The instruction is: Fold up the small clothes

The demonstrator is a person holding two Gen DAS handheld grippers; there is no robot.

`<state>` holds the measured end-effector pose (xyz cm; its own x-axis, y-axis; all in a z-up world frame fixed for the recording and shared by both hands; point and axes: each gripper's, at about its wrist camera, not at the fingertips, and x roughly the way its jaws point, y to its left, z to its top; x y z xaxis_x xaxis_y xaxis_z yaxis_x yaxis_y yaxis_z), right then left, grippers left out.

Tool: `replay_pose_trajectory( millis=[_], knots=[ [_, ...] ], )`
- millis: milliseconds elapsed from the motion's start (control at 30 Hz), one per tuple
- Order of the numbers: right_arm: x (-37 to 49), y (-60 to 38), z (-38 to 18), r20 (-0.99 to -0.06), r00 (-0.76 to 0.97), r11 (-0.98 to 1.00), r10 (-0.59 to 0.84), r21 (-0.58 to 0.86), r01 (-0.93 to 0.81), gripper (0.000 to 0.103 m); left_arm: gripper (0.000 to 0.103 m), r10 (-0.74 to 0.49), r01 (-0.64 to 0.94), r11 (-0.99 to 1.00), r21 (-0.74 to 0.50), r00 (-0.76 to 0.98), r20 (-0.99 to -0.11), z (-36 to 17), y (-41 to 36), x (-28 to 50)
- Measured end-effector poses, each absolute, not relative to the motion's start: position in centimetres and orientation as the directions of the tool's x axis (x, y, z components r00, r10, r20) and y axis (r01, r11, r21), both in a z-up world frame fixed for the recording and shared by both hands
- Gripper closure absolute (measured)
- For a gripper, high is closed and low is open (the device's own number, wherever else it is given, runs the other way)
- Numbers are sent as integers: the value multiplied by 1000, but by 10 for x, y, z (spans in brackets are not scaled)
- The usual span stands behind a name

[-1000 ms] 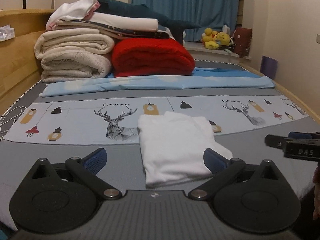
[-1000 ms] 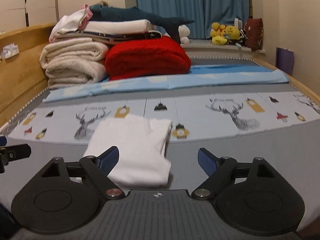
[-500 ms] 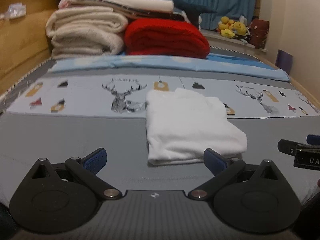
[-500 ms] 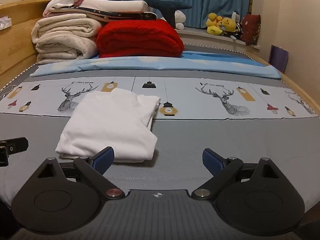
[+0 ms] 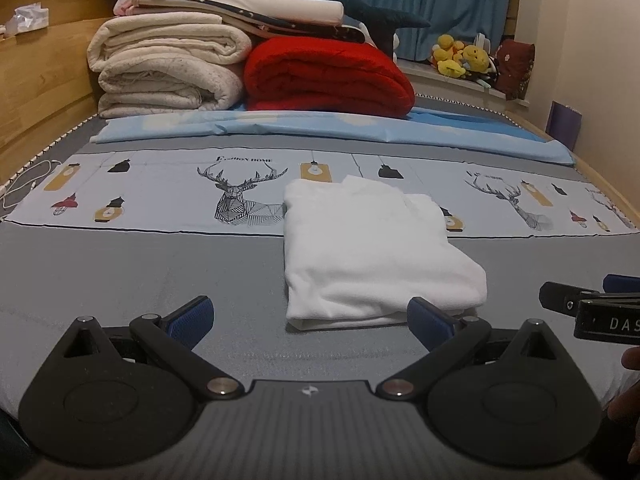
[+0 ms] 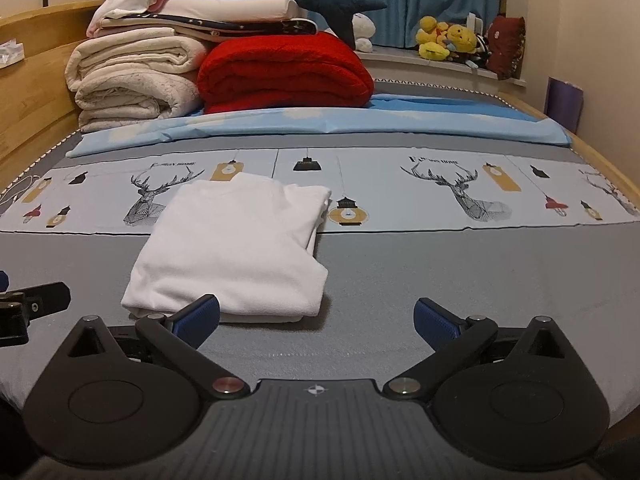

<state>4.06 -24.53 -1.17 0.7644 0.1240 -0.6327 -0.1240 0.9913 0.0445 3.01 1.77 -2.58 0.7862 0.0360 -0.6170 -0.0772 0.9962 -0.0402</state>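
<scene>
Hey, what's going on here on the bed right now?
A person holds two handheld grippers over a bed for folding small clothes. A white garment lies folded on the grey printed bedcover. The left gripper and right gripper are both open and hold nothing; the right one's jaws have just been opening.

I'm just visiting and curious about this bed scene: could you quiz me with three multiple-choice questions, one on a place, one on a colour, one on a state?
1. Where does the white garment lie?
A. on the grey bedcover
B. on the windowsill
C. atop the blanket pile

2. What colour is the folded blanket beside the cream ones?
A. green
B. red
C. black

3. How is the right claw?
A. shut on the garment
B. shut, empty
C. open, empty

Answers: 1 A, it rests flat before both claws. 2 B, plainly red. 3 C, its blue pads stand wide apart, having just opened.
</scene>
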Motion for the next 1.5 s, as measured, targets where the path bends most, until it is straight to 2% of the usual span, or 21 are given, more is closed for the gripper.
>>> replay_pose_trajectory(
  millis=[200, 1500],
  knots=[
    [40, -239, -10, -620, 777, 990, 114, 7, -140, 1, 0, 33, -74, 996, -40, 782, -622, -27, 18, 31],
    [44, -239, -9, -619, 778, 991, 108, 3, -135, 1, 0, 27, -69, 997, -40, 767, -641, -33, 14, 39]
  ],
)
